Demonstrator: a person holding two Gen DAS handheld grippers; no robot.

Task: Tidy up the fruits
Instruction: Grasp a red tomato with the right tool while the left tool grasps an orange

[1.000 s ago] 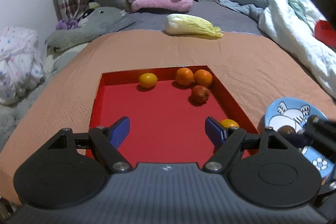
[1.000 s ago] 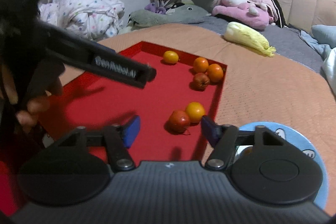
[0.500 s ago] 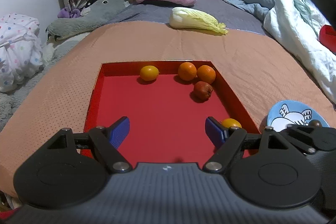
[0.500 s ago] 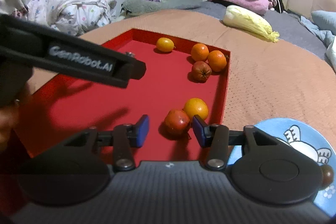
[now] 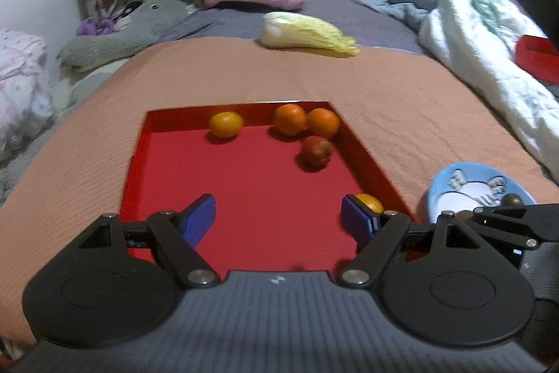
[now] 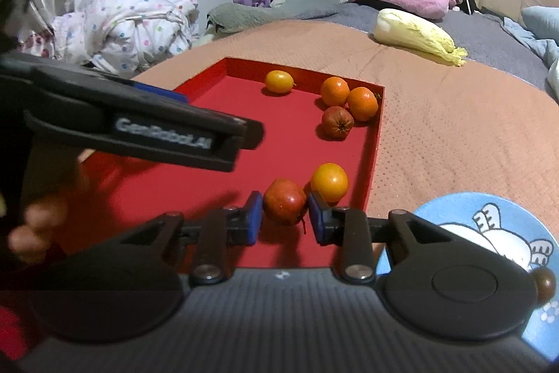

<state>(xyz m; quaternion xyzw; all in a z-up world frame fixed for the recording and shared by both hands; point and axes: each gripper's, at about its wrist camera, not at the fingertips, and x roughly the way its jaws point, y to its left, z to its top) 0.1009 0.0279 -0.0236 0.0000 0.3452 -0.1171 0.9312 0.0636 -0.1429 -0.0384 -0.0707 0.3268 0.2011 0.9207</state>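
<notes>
The right gripper [image 6: 283,220] clamps its blue pads on a red apple [image 6: 284,206] in the near right corner of the red tray [image 6: 370,170], an orange [image 6: 329,181] just beyond its right finger. To its left, the left gripper [image 5: 278,221], lettered "GenRobot.AI", hangs over the tray with jaws apart and empty. A blue plate [image 6: 454,208] lies right of the tray.

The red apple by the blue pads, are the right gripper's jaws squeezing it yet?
Touching. In the right wrist view the right gripper has both blue pads pressed against the sides of the red apple, no gap showing on either side.
</notes>
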